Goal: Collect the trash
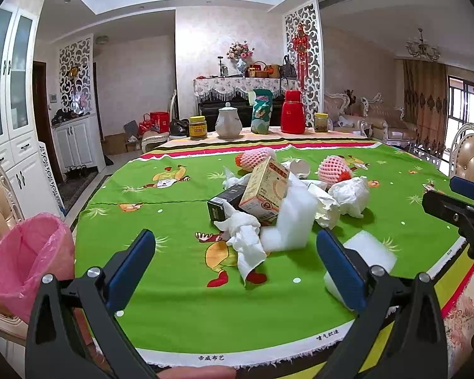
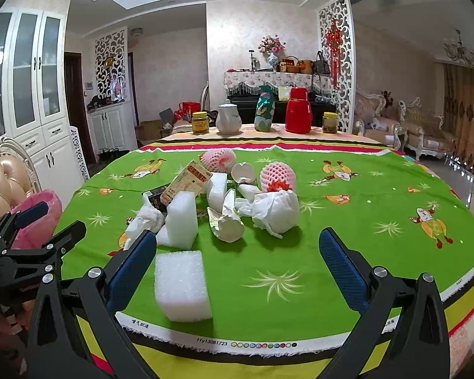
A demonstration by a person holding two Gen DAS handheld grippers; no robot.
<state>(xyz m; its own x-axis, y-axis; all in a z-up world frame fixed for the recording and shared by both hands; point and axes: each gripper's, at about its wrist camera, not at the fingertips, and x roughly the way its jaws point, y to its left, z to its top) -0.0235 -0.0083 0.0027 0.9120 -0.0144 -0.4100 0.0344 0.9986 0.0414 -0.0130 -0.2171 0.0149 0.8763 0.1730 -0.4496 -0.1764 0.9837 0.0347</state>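
Both grippers, left [image 1: 235, 254] and right [image 2: 237, 254], fingers wide and empty, hover near white foam block [image 2: 182, 284] on green-clothed surface [image 2: 331, 252].

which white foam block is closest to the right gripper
The flat foam block lying alone at the table's near edge, just ahead of the right gripper; the other blocks stand back in the trash pile.

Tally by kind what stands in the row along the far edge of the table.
Yellow-lidded jars: 2
White teapot: 1
Green printed bag: 1
Red flask: 1
Total: 5
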